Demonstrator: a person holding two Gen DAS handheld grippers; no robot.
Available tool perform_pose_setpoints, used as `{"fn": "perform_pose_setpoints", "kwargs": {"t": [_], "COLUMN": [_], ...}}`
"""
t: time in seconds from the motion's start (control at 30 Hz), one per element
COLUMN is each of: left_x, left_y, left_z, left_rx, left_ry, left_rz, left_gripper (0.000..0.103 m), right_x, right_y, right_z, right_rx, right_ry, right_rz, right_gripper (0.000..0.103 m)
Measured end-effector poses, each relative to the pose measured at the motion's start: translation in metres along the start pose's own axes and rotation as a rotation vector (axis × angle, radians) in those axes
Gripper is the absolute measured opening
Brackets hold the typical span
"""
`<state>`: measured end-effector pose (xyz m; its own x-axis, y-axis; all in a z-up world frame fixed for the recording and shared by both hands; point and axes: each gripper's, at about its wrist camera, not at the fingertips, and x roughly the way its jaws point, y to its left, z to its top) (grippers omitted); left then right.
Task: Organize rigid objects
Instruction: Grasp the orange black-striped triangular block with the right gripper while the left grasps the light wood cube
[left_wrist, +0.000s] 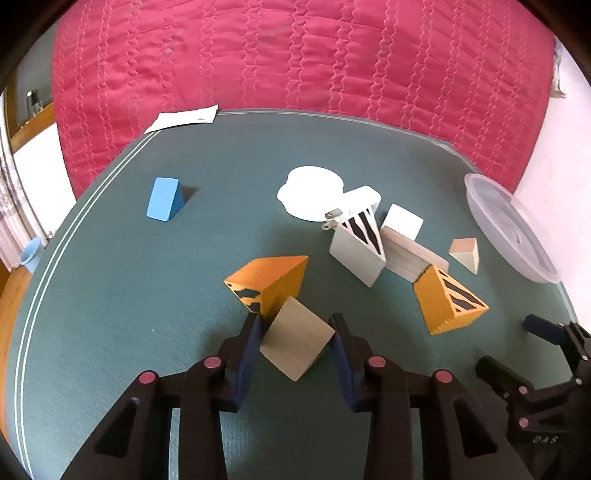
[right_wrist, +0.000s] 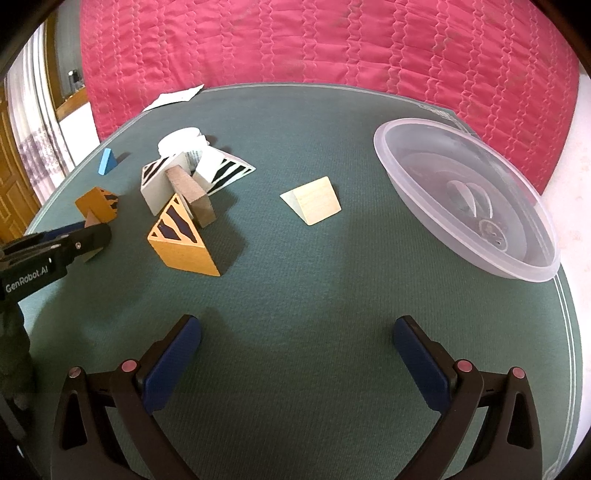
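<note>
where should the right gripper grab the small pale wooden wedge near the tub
Grip the small wedge across its two triangular end faces, coming from above. Its top slopes, so pads would slip there; the ends are flat and parallel. The open right gripper has clear mat around it.

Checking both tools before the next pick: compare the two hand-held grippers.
The left hand-held gripper brackets a tan wooden block; the right hand-held gripper has only green mat between its fingers. The right's jaws are spread much wider than the left's. Both have blue pads.

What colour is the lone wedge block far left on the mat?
Blue; the wedge block shows best in the left wrist view.
</note>
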<state>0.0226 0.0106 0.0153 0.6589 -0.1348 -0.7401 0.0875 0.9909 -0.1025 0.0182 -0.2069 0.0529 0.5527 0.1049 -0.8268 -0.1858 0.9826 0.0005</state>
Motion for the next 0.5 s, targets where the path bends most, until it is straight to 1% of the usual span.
{"fn": "perform_pose_setpoints", "kwargs": {"t": [0.1, 0.2, 0.27, 0.33, 0.37, 0.43, 0.5], "left_x": [-0.004, -0.007, -0.008, -0.010, -0.011, -0.013, -0.013], "left_y": [0.001, 0.003, 0.004, 0.005, 0.006, 0.007, 0.009], "left_z": [-0.003, -0.006, -0.007, -0.008, -0.010, -0.012, -0.013], "left_rx": [-0.004, -0.010, -0.010, -0.010, -0.010, -0.011, -0.015], "left_ry": [-0.002, -0.003, -0.006, -0.009, -0.012, -0.012, -0.012], "left_rz": [-0.012, -0.005, 0.004, 0.010, 0.012, 0.016, 0.018], "left_gripper": [0.039, 0.039, 0.039, 0.039, 0.039, 0.039, 0.039], "right_x": [-0.002, -0.004, -0.004, -0.003, -0.002, 0.001, 0.005], "right_y": [-0.003, -0.001, 0.003, 0.011, 0.015, 0.025, 0.033], "right_z": [0.001, 0.004, 0.007, 0.012, 0.015, 0.021, 0.027], "right_rx": [0.010, 0.011, 0.014, 0.008, 0.003, -0.018, -0.043], "right_ry": [-0.011, -0.021, -0.023, -0.025, -0.026, -0.033, -0.041], "right_rz": [0.034, 0.077, 0.127, 0.171, 0.191, 0.217, 0.224], "right_gripper": [0.102, 0.094, 0.089, 0.080, 0.079, 0.073, 0.068]}}
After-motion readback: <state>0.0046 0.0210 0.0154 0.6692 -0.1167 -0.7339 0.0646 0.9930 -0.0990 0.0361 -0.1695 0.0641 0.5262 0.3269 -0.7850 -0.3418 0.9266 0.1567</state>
